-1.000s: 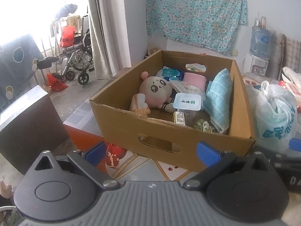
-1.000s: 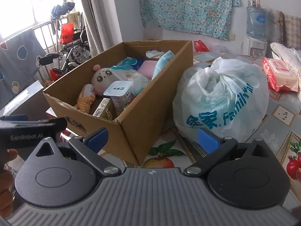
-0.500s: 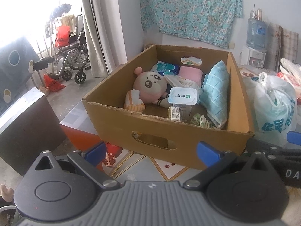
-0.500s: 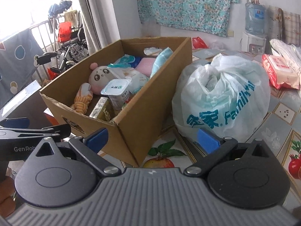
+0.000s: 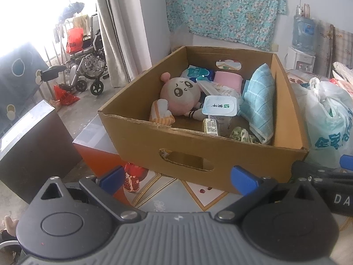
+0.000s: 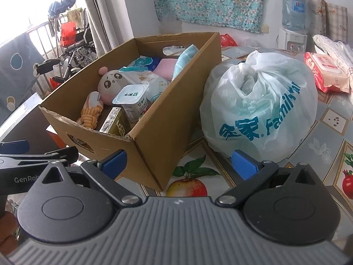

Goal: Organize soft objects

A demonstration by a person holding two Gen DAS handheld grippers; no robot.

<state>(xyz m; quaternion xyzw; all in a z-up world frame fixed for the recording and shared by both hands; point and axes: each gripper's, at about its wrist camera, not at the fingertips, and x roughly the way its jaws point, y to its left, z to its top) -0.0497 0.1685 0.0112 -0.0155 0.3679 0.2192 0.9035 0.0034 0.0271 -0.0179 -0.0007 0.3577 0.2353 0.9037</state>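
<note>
Soft objects lie packed in a cardboard box (image 5: 198, 152) on the bench (image 6: 194, 172), ahead of both tongs. Left tongs (image 5: 176, 177) are released, blue fingertips spread wide with nothing between them, held just short of the box's near wall with its cut-out handle. Right tongs (image 6: 178, 162) are likewise released and empty, poised over the box's near corner and an apple printed on the bench cover; the left tool shows at the left edge of the right wrist view.

Inside the box, a pink plush doll (image 5: 179, 97) with a round face lies toward the left, and an orange striped soft toy (image 5: 161, 113) rests against it near the front wall. A yogurt cup (image 5: 219, 110) with a white foil lid stands in the middle, with a small yellow-green carton (image 5: 210, 127) just in front of it. A light blue towel (image 5: 259, 101) leans upright against the right wall, and a crumpled green-patterned cloth (image 5: 241, 134) sits at its foot. Behind these are a pink folded cloth (image 5: 227, 79) and a blue and white packet (image 5: 196, 72).

A tied white plastic bag (image 6: 260, 108) with blue lettering sits on the bench just beside the box's right wall. Farther right lies a pink packet of wipes (image 6: 324, 70).
</note>
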